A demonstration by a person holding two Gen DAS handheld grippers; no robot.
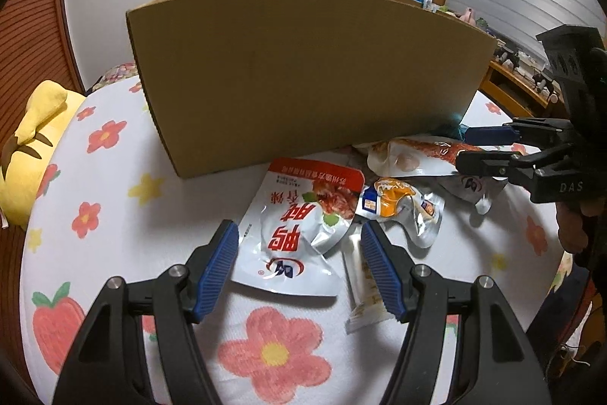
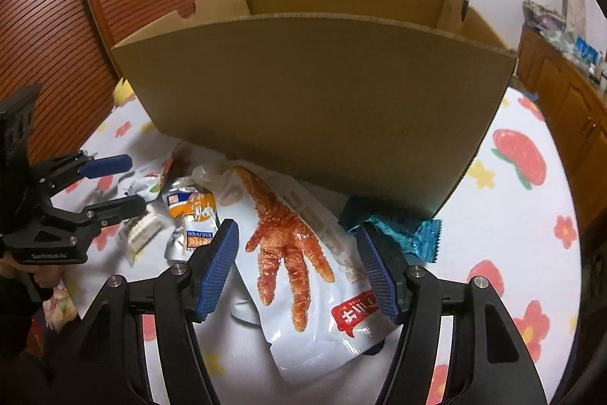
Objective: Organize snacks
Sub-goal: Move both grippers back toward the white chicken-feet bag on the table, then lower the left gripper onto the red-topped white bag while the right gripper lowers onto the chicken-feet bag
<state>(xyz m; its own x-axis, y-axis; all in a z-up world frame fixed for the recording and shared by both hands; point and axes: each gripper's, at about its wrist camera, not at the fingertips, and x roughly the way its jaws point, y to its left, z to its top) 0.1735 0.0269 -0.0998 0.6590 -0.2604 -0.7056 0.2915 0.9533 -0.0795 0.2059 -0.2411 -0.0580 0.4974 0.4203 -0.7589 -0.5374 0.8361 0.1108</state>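
My left gripper (image 1: 299, 228) hangs open just over a white and red snack pouch (image 1: 288, 253) lying on the flowered cloth (image 1: 114, 200). Its right finger covers part of a small clear-wrapped bar (image 1: 366, 306). An orange and white packet (image 1: 398, 204) lies just right of the pouch. My right gripper (image 2: 296, 226) is open, its fingers on either side of a big white pouch (image 2: 303, 329) printed with a chicken foot. A teal wrapper (image 2: 413, 234) sits behind its right finger. The open cardboard box (image 2: 322, 93) stands right behind the snacks.
A yellow plush toy (image 1: 34, 147) lies at the cloth's left edge. A wooden sideboard (image 2: 569, 109) runs along the right wall, with a slatted wooden door (image 2: 76, 25) at the left. A hand (image 1: 573, 226) holds the right gripper's handle.
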